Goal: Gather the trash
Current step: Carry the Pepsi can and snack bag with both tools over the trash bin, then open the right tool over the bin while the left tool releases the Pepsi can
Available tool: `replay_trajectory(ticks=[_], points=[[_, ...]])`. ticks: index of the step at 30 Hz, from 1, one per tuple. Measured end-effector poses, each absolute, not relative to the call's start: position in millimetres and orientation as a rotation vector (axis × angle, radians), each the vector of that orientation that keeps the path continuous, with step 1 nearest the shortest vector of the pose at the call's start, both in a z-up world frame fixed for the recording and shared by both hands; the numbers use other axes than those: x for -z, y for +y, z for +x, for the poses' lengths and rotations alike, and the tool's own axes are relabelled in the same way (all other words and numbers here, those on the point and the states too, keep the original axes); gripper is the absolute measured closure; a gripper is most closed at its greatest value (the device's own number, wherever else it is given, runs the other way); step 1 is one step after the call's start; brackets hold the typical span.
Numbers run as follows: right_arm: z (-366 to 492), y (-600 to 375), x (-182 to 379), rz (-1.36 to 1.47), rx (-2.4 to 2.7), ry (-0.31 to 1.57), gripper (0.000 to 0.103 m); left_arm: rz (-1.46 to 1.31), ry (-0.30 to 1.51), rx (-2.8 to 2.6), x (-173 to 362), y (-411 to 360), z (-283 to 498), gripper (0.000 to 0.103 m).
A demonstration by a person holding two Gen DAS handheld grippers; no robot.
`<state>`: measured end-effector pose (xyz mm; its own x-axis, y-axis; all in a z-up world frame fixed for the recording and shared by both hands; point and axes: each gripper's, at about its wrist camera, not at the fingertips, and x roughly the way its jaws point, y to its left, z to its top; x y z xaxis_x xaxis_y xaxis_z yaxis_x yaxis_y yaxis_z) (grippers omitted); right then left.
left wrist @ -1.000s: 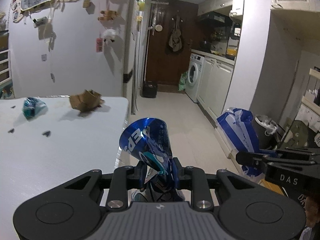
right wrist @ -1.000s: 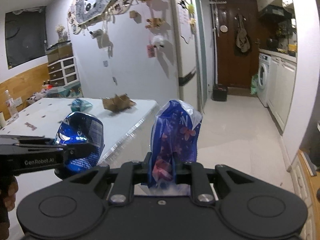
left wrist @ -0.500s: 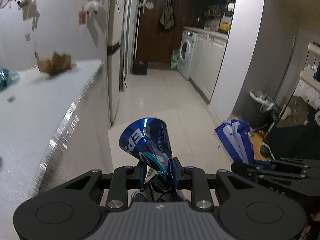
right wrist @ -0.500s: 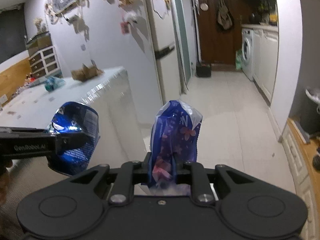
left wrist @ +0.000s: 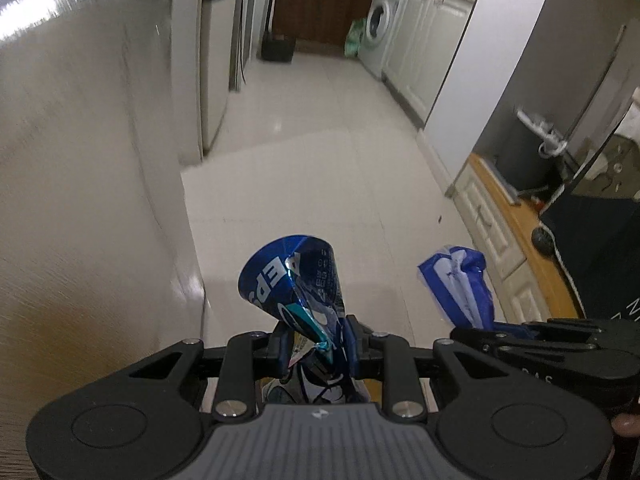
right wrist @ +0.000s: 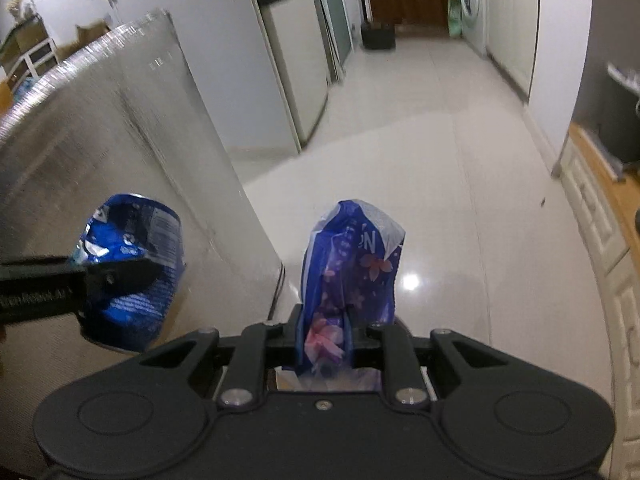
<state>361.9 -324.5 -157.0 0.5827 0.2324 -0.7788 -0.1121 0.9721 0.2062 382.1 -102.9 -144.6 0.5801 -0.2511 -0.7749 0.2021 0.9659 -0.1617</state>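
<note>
White floor tiles (left wrist: 320, 168) shine below you, and a tall silver counter side (left wrist: 92, 184) stands on your left. Far down the hall you can see a washing machine (left wrist: 378, 24). Your left gripper (left wrist: 318, 344) pinches a crumpled blue snack wrapper (left wrist: 296, 280), which sticks up from between the fingers. Your right gripper (right wrist: 324, 338) is pressed tight on a purple wrapper with pink flowers (right wrist: 354, 264), and it stands up too. Both wrappers hang in the air over the floor, near each other. Each gripper tilts down toward the tiles.
</note>
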Motion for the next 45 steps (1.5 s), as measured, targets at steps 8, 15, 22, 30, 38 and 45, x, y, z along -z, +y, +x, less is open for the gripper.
replay_trajectory(ticks=[8,15,22,30,38,45], points=[[399,-316,225,0.109,-0.247,1.123,0.082,-0.094,1.026,0.275,219,-112,405,0.076],[424,-311,276,0.038,-0.27,1.222,0.079,-0.134,1.128,0.258,278,-106,421,0.076],[451,-299,318,-0.066,-0.297,1.273,0.073,-0.149,1.191,0.259,316,-112,434,0.076],[465,-296,346,-0.068,-0.333,1.307,0.064,-0.165,1.251,0.245,350,-111,438,0.076],[475,-302,347,-0.025,-0.308,1.241,0.031,-0.173,1.277,0.247,364,-117,439,0.076],[472,-323,340,0.051,-0.27,1.244,0.02,-0.192,1.251,0.299,363,-129,445,0.075]])
